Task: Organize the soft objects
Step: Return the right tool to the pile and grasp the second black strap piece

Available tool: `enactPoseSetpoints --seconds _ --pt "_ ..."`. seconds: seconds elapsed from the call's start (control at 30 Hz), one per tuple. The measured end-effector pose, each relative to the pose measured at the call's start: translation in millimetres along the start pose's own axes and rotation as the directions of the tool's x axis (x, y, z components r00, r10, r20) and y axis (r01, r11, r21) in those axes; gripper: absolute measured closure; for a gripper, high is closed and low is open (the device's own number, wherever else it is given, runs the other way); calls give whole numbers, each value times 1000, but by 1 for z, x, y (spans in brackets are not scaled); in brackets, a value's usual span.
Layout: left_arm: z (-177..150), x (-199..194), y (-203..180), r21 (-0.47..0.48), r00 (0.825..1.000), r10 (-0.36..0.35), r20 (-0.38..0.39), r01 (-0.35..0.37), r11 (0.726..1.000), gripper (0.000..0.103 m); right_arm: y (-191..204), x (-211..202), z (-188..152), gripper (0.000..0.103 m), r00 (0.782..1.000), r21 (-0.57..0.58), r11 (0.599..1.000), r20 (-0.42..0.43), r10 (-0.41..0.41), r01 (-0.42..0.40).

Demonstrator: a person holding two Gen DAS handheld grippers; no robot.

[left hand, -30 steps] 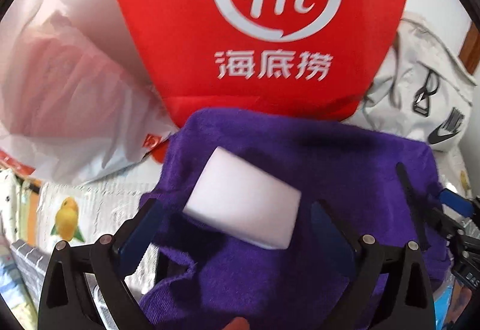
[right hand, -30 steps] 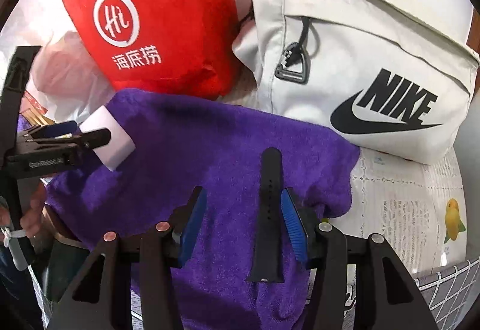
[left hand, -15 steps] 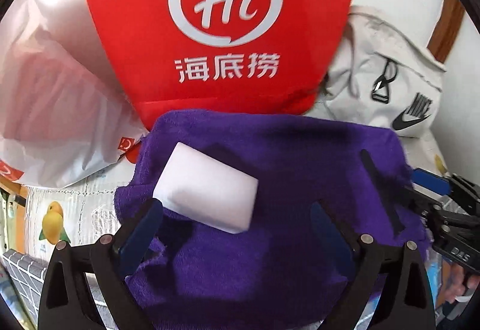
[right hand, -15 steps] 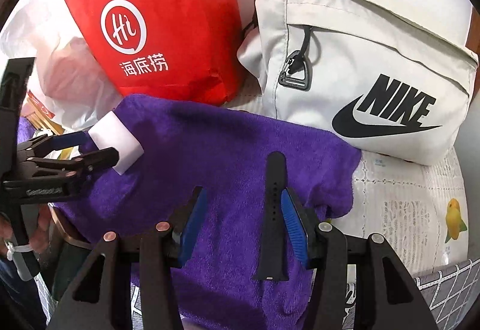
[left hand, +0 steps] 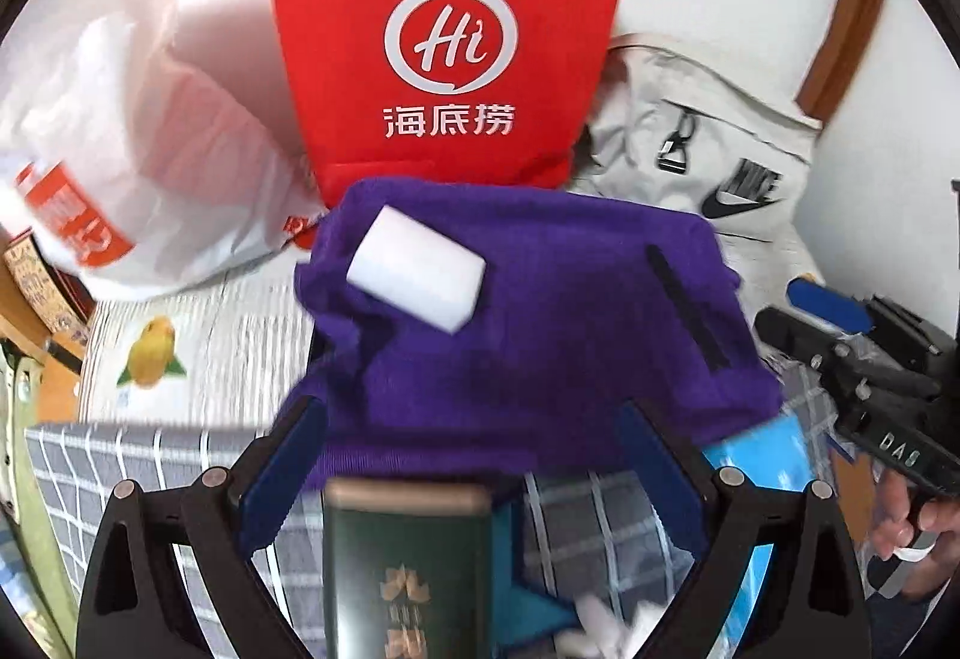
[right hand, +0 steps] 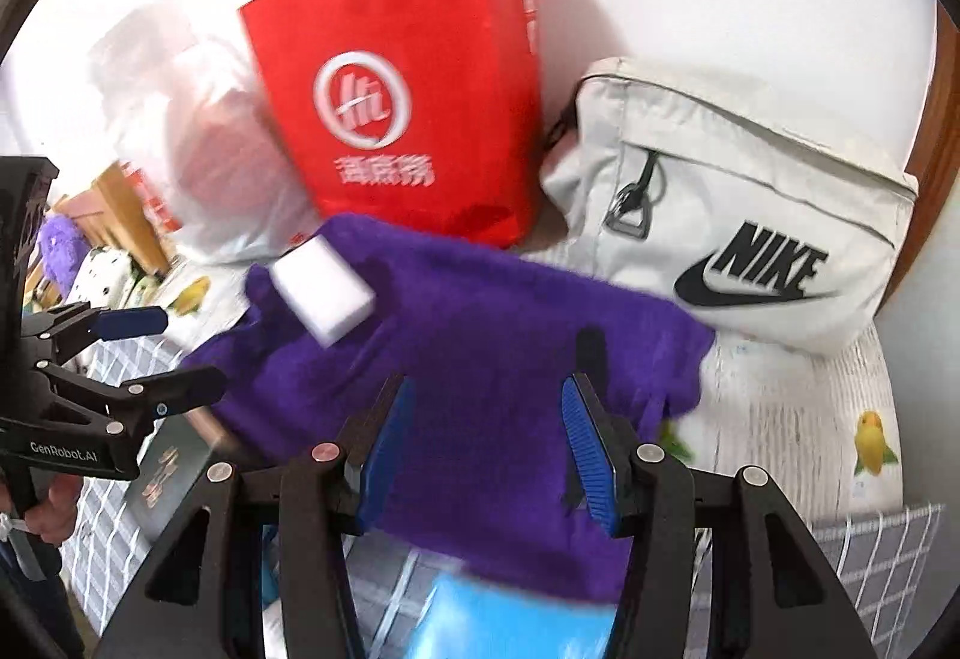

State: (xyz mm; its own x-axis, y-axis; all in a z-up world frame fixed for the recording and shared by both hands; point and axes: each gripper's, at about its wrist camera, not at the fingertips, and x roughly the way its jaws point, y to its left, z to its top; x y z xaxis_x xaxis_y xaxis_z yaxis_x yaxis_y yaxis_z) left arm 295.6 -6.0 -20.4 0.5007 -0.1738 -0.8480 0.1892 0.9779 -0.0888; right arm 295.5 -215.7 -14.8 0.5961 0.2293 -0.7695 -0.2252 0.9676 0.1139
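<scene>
A purple towel (left hand: 540, 311) (right hand: 480, 359) lies bunched on the table. On its left part rests a white sponge block (left hand: 417, 275) (right hand: 324, 293). A black strap (left hand: 684, 311) (right hand: 591, 353) lies on its right part. My left gripper (left hand: 471, 419) (right hand: 156, 353) hangs open above the towel's near edge, nothing between its fingers. My right gripper (right hand: 489, 389) (left hand: 798, 311) is open over the towel. The strap lies just beyond and partly behind its right finger, with no pad pressing on it.
A red paper bag (left hand: 444, 59) stands behind the towel, with a white plastic bag (left hand: 150, 149) to its left and a pale Nike bag (right hand: 750, 221) to its right. A green box (left hand: 408, 569) and a blue packet (left hand: 762, 455) lie on checked cloth near me.
Both grippers have drawn back and upward from the towel, so the scene looks smaller. The sponge and the strap stayed on the towel. The green box has come into the left view.
</scene>
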Motion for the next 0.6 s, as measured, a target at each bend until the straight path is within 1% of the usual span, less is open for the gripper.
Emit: enactPoseSetpoints --seconds 0.13,0.23,0.33,0.37,0.4,0.43,0.5,0.53,0.6 --pt "-34 -32 5 -36 998 -37 49 39 999 6 21 -30 -30 51 1000 -23 1000 1 -5 5" --pt "-58 -51 9 -51 995 -51 87 55 997 6 39 -54 -58 51 1000 -38 999 6 12 -12" --pt "-84 -61 12 -59 994 -57 96 62 996 6 56 -67 -87 51 1000 -41 999 -3 23 -23" --pt "-93 -63 13 -60 995 -47 91 52 997 6 59 -69 -95 51 999 -41 999 -10 30 -31" --pt "-101 -63 14 -65 997 -23 79 28 998 6 66 -70 -106 51 999 -44 998 -23 42 -43" --pt "-111 -63 16 -70 997 4 71 1 998 6 70 -70 -114 51 998 -47 998 -32 46 -48" --pt "-126 -64 19 -75 997 29 70 -24 997 6 80 -69 -131 51 998 -65 997 -53 44 -47" --pt "-134 -65 21 -78 997 38 70 -32 996 6 86 -69 -142 51 997 -81 996 -63 38 -43" --pt "-150 -65 27 -97 998 27 56 -22 995 6 94 -69 -155 51 997 -102 994 -71 37 -44"
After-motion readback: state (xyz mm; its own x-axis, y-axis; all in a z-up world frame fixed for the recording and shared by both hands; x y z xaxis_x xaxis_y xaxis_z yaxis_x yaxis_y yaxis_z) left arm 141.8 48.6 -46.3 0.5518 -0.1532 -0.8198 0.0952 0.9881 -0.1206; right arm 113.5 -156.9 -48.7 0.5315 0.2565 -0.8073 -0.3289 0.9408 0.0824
